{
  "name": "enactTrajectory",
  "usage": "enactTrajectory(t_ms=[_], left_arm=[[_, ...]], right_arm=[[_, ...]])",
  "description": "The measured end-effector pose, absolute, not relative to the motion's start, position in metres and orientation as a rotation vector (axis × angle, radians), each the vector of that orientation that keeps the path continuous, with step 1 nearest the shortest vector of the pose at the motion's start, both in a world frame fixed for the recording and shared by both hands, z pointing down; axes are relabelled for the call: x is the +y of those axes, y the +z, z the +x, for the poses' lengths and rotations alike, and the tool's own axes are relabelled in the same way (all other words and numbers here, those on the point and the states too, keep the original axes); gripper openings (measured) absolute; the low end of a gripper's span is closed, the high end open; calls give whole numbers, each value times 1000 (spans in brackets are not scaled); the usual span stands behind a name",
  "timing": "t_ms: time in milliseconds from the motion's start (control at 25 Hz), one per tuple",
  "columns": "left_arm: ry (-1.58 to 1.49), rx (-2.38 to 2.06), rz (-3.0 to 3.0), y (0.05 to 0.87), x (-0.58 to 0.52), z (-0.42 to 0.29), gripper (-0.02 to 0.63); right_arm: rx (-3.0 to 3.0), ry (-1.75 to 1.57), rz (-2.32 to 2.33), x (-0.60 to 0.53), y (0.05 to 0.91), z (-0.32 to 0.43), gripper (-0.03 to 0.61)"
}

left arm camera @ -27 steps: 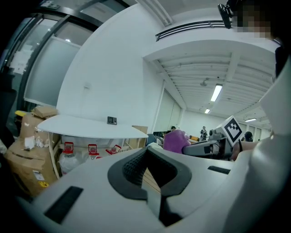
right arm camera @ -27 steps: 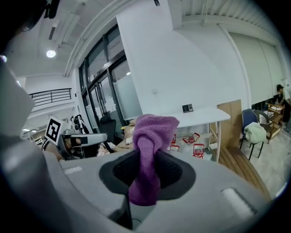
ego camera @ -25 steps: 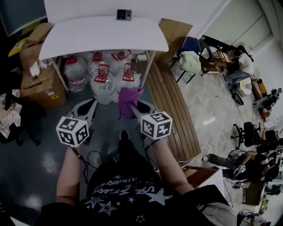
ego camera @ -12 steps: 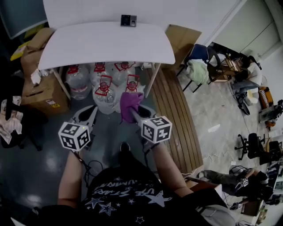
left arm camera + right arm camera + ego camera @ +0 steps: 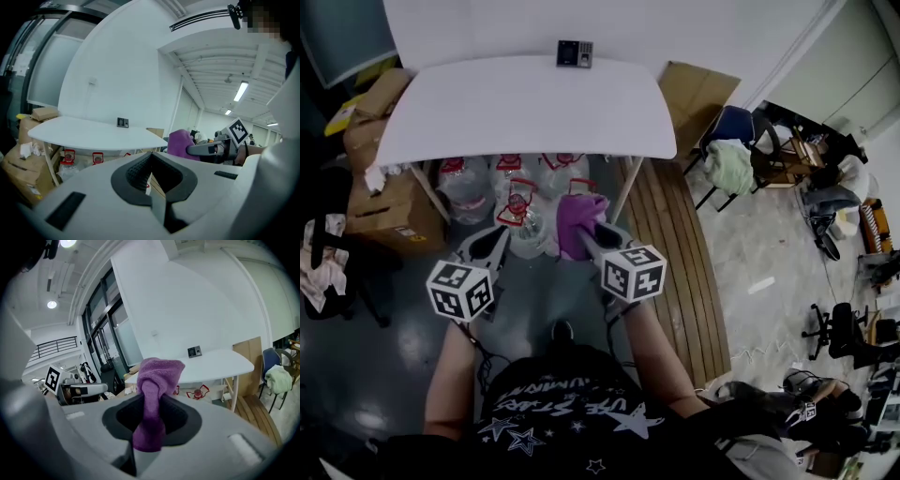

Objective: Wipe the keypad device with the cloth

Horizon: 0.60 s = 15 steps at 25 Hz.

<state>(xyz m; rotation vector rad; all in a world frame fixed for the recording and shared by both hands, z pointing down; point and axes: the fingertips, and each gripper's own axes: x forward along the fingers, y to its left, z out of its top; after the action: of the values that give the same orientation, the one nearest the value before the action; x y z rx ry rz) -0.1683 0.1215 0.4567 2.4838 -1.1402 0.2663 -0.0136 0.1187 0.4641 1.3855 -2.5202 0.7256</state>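
Right gripper view is showing the right hand-held gripper (image 5: 150, 414) pinching the cloth (image 5: 157, 373) by a narrow fold (the left hand-held gripper (image 5: 151, 172) is sitting pressed together, empty), probably risking slippage when rubbing the keypad device (image 5: 575, 53) lying at the far edge of the table (image 5: 487, 103).

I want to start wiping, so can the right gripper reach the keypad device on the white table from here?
Probably not: the keypad device sits far back on the table, and the right gripper, holding the cloth, hangs short of its near edge. The tabletop between is bare.
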Motion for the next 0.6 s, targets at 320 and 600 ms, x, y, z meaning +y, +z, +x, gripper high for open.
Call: enactTrajectory(t_ms=[320,600], left_arm=[[230,-1184,2465,454,91,-147,6],[250,-1175,2453,458,75,-137,6]], right_arm=[[-2525,712,1336,90,470,6,95],[-2522,735,1359,77,471,22,95]])
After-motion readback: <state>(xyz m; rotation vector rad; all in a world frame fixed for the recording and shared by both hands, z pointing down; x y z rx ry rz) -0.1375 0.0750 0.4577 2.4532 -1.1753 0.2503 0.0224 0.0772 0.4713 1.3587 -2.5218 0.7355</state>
